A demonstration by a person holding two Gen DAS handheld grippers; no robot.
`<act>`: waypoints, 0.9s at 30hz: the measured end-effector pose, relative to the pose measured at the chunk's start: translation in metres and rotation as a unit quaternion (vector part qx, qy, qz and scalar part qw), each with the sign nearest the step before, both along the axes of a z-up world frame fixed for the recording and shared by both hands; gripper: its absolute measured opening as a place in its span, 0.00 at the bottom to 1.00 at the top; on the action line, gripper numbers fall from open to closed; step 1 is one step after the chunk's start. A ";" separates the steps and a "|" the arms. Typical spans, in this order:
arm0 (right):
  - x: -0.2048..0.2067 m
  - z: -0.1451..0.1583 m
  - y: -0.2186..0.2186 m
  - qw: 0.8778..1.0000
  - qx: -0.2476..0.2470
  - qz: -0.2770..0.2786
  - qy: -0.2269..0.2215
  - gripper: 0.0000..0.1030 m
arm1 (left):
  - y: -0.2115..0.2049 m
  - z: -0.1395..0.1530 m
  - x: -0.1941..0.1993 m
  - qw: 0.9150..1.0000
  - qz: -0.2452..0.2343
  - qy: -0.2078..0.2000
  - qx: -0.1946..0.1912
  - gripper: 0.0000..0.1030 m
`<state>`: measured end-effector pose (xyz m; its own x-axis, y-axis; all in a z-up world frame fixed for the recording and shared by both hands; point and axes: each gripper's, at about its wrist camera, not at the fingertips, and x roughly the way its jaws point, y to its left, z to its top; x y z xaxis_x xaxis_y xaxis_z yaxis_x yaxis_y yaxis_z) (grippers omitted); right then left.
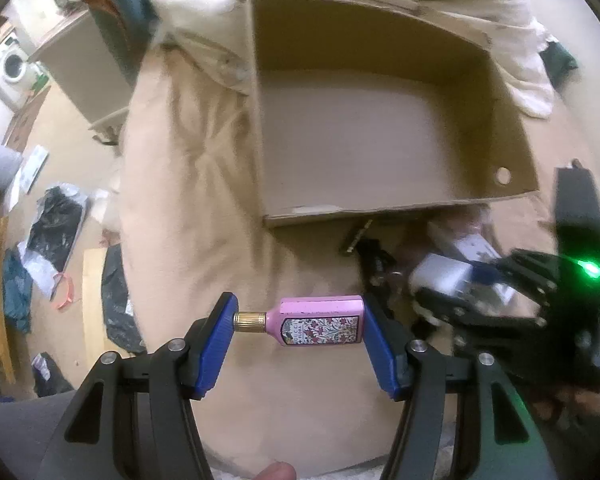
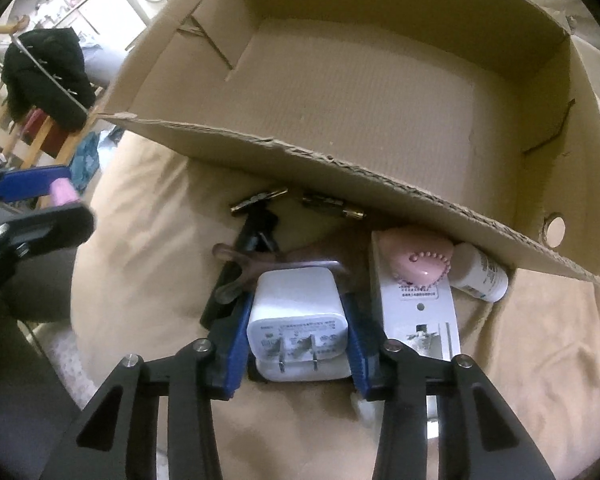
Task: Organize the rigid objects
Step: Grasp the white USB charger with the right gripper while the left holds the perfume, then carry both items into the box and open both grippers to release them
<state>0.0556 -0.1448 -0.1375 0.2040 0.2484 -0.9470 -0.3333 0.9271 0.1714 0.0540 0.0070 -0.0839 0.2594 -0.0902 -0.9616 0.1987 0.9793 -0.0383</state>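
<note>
My left gripper (image 1: 298,322) has the pink perfume bottle (image 1: 320,320) clamped end to end, gold cap against one blue pad, base against the other, bottle lying crosswise above the beige bedding (image 1: 204,184). Straight ahead of those fingers sits the open cardboard box (image 1: 380,196), nothing inside it.

Over on my right gripper (image 2: 296,320), the blue pads press on both flanks of the white charger block (image 2: 298,316), prongs facing back toward me, and it sits on top of another white block. No earlier view to compare, so I only call the grip as it stands: narrow, closed on the charger.

Just beyond the right fingertips, a black razor (image 2: 252,240) and a brownish clip (image 2: 236,276). Further ahead, tight against the box's near wall, a dark battery (image 2: 332,205). Off to the right of my right fingers lies a white flat device (image 2: 420,312), with a pink beaded piece (image 2: 416,260) on it, and a small white bottle (image 2: 480,272) beside it, tucked under the box edge.
</note>
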 end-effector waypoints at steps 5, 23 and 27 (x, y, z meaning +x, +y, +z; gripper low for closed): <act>-0.024 0.017 -0.013 1.000 0.012 -0.012 -0.014 0.43 | 0.004 -0.004 0.001 1.000 0.006 -0.006 0.019 0.56; -0.029 0.109 -0.071 0.989 0.099 -0.067 -0.091 0.43 | -0.017 0.037 0.006 0.997 -0.021 -0.062 0.039 0.56; -0.008 0.119 -0.071 0.987 0.096 -0.063 -0.112 0.43 | -0.033 0.055 0.025 0.995 -0.035 -0.083 0.042 0.56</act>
